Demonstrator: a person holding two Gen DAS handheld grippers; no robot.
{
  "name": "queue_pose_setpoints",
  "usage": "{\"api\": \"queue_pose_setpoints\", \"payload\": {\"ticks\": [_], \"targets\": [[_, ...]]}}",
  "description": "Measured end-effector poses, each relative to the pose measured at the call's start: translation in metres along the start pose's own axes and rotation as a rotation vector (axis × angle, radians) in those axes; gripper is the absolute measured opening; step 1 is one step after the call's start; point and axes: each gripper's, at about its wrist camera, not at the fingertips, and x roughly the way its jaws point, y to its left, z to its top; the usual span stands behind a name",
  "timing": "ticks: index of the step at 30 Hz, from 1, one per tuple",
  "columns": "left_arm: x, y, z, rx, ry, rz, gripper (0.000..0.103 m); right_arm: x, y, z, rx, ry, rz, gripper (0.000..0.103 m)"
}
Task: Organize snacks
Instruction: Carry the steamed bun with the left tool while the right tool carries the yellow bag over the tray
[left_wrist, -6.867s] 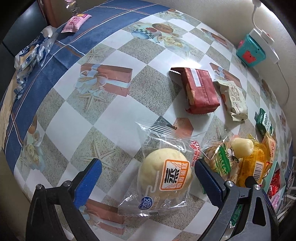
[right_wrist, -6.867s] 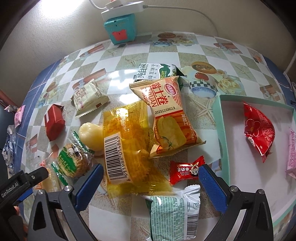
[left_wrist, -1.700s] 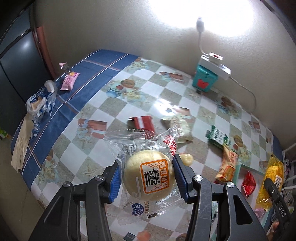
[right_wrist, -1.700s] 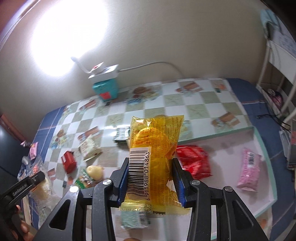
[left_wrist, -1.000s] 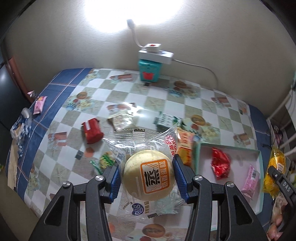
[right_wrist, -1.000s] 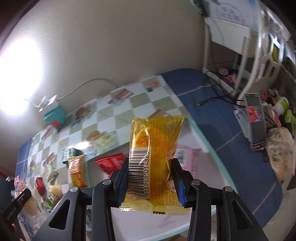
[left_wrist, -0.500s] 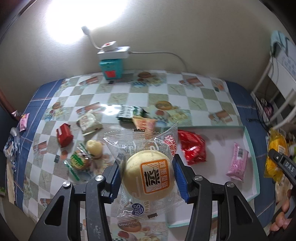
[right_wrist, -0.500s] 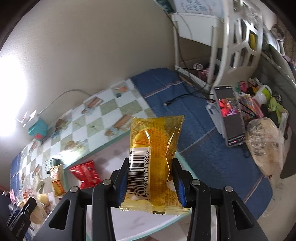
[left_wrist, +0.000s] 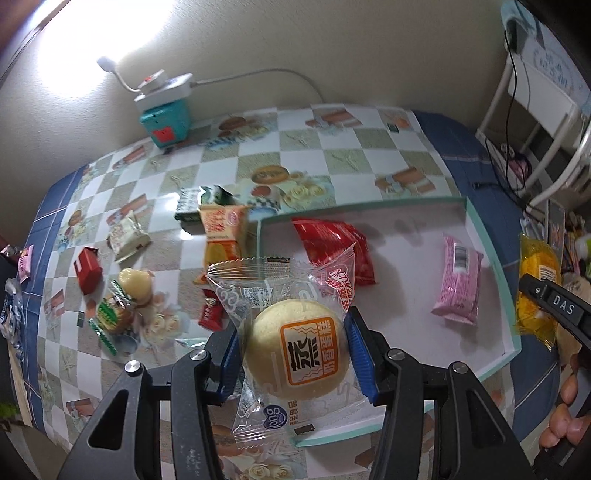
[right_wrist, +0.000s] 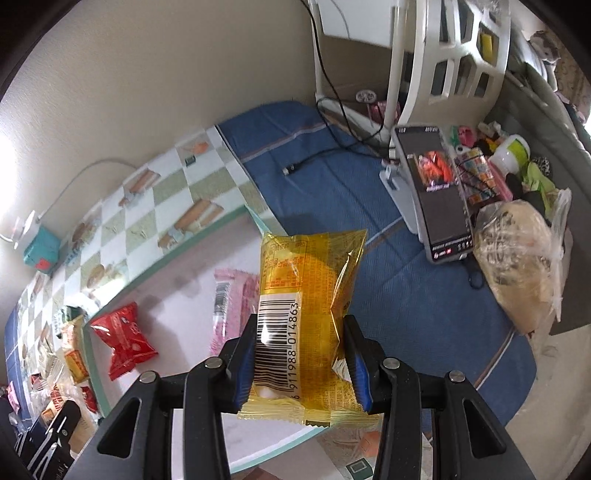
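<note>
In tray: red crinkled packet (left_wrist: 334, 243) and pink wrapped bar (left_wrist: 458, 284) lie in white teal-rimmed tray (left_wrist: 511, 295).
Left gripper (left_wrist: 295, 347): clamped on clear-wrapped round yellow bun (left_wrist: 297, 349), above tray's near edge.
Right gripper (right_wrist: 301, 360): clamped on yellow barcoded packet (right_wrist: 306, 295), above tray's right edge.
Left to do: several snacks on tablecloth's left half, e.g. orange chip packet (left_wrist: 221, 232).

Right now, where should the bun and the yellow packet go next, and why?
Probably lower both into the tray. The left gripper holds the wrapped bun above its near corner, the right gripper holds the yellow packet, and two snacks already lie inside.
</note>
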Motion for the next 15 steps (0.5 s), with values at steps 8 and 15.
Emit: {"api": "queue_pose_setpoints", "payload": {"ticks": [8, 15], "targets": [[0.032, -0.015, -0.010, 0.037, 0.085, -0.009, 0.053, 0.037, 0.004, -0.015, -0.024, 0.099, -0.062, 0.046], [0.047, -0.019, -0.015, 0.052, 0.115, -0.005, 0.054, 0.049, 0.007, -0.020, -0.037, 0.129, -0.072, 0.046]]}}
